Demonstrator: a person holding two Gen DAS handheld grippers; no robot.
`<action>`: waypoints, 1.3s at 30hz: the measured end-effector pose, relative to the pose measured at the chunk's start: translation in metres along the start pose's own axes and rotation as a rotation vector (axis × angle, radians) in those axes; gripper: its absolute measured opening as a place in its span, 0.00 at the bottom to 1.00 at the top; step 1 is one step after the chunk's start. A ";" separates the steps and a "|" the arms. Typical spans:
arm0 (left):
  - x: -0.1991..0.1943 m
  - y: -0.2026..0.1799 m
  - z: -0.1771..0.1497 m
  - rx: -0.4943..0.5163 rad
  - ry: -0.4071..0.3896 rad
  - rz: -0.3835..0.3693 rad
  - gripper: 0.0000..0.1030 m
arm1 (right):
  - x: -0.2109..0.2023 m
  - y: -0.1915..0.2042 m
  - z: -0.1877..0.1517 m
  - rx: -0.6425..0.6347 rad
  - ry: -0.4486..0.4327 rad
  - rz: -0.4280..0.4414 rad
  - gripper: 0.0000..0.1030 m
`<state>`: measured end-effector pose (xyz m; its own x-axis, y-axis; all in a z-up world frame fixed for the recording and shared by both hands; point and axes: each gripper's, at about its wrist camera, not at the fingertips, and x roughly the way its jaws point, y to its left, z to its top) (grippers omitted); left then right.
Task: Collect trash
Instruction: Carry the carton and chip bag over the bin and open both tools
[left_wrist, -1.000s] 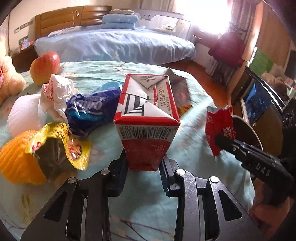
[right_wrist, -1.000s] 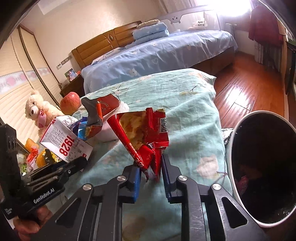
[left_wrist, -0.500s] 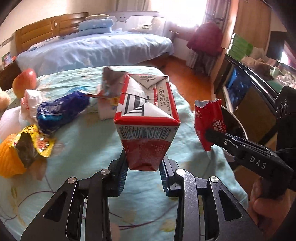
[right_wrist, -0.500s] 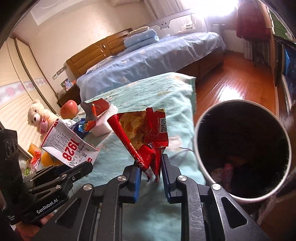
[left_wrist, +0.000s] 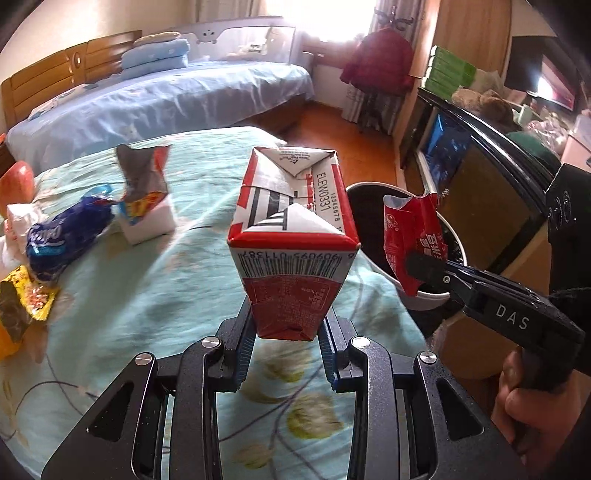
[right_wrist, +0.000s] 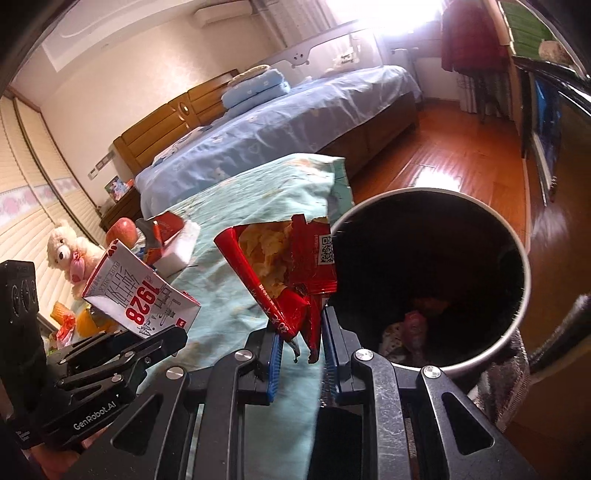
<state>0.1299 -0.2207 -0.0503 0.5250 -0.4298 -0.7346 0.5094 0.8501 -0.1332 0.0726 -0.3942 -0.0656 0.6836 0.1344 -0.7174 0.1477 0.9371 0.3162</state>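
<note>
The right gripper (right_wrist: 301, 354), clamped on a red snack wrapper (right_wrist: 284, 280), sits nearer the trash bin (right_wrist: 517, 321) — its mouth lies just right of centre — while the left gripper (left_wrist: 288, 345) pinches an upright milk carton (left_wrist: 293, 236), bin (left_wrist: 424, 299) beyond at right.

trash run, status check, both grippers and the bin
Left gripper shut on milk carton. Right gripper shut on red snack bag, beside bin rim. Nothing blocking the bin mouth.
</note>
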 end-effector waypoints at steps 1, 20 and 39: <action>0.001 -0.003 0.000 0.006 0.000 -0.003 0.29 | -0.002 -0.003 -0.001 0.005 -0.001 -0.003 0.20; 0.014 -0.037 0.013 0.074 0.010 -0.037 0.29 | -0.012 -0.040 -0.005 0.065 -0.019 -0.053 0.20; 0.033 -0.065 0.029 0.127 0.026 -0.069 0.29 | -0.014 -0.066 -0.001 0.106 -0.024 -0.115 0.20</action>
<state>0.1337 -0.2992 -0.0464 0.4687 -0.4761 -0.7441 0.6269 0.7727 -0.0995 0.0523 -0.4575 -0.0766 0.6744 0.0194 -0.7381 0.2994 0.9066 0.2975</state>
